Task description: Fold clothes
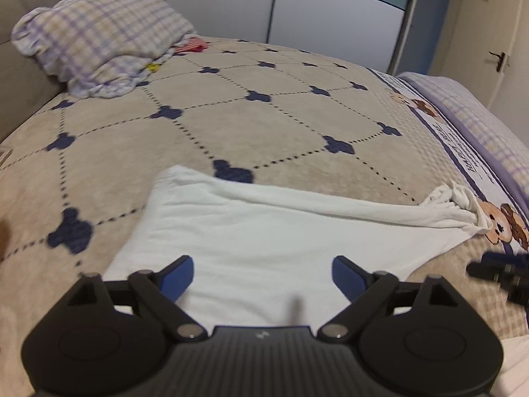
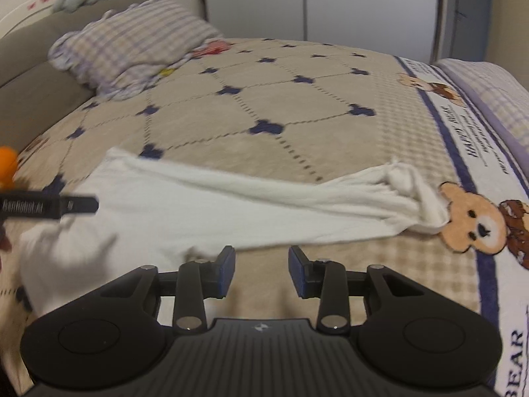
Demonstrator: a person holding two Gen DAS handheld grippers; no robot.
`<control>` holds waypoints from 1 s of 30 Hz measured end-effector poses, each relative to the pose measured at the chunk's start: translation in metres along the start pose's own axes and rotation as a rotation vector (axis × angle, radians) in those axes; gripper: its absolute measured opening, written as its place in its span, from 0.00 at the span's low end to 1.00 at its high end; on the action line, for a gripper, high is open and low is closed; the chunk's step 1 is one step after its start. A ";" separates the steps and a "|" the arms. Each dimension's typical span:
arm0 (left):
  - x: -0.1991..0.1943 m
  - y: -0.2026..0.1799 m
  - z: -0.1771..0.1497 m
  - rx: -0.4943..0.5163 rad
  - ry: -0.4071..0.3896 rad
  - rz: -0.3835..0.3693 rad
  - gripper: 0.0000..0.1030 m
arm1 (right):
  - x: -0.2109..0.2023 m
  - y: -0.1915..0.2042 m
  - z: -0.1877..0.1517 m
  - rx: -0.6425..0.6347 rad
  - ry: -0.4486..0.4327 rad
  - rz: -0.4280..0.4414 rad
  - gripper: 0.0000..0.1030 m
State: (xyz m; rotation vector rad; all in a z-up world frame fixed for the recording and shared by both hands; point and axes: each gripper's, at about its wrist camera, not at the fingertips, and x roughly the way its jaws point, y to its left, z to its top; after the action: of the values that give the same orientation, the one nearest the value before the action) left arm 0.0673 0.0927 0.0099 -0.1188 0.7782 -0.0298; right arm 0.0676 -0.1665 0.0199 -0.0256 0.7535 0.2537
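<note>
**White garment laid flat on quilted bed, both grippers free of it**

Surface: a bed covered with a beige quilt [image 1: 281,125], stitched in dashed lines forming a diamond grid, dark blue clover shapes at the crossings. Along the right edge runs a white band with a blue stripe, lettering and cartoon bears [image 2: 472,221]. Past that band, a checked lilac blanket [image 1: 469,115] lies along the bed's side.

Task item: a white garment [image 1: 264,231] lies spread on the near part of the quilt, mostly flat, its far edge folded over into a long roll. Its right end is bunched and wrinkled into a narrow tail [image 2: 406,182] that touches the bear print.

Left gripper [image 1: 263,278]: jaws spread wide, blue pads well apart, hovering over the white cloth with nothing pinched. In the right wrist view it shows as a blurred black bar at the left edge.

Right gripper [image 2: 261,271]: jaws partly apart, nothing between the pads; bare quilt shows in the gap, the garment's near edge just beyond the fingertips. In the left wrist view it is a blurred dark shape at the right edge.

Head of bed, far left: a checked pillow [image 1: 99,33] in lilac and cream, rumpled, leaning against a grey-brown upholstered headboard [image 2: 29,76]. A small red-and-white item [image 1: 191,44] sits just beside the pillow; too blurred to identify.

Room: pale wardrobe panels [image 1: 314,10] with a teal strip on top stand behind the bed. To the right, a cream door with a dark handle [image 1: 499,61].
</note>
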 end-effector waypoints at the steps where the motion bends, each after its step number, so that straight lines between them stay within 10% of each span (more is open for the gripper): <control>1: 0.004 -0.003 0.001 0.011 0.000 -0.008 0.96 | 0.001 -0.006 0.004 0.010 -0.007 -0.007 0.43; 9: 0.042 -0.025 0.009 0.040 0.013 -0.104 0.96 | 0.014 -0.068 0.028 0.112 -0.061 -0.100 0.49; 20: 0.077 -0.032 0.014 0.068 0.021 -0.051 0.96 | 0.053 -0.132 0.028 0.201 -0.022 -0.233 0.48; 23: 0.081 -0.035 0.009 0.110 0.024 -0.035 0.96 | 0.065 -0.137 0.024 0.183 0.002 -0.244 0.40; 26: 0.081 -0.038 0.006 0.155 0.014 -0.019 0.96 | 0.070 -0.149 0.020 0.213 0.004 -0.246 0.06; 30: 0.084 -0.040 0.005 0.175 0.008 -0.009 0.96 | 0.051 -0.172 0.022 0.340 -0.074 -0.248 0.06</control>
State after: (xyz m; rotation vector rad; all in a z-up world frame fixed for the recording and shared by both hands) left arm 0.1309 0.0480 -0.0406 0.0438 0.7797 -0.1062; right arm 0.1590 -0.3194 -0.0102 0.2100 0.7042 -0.1110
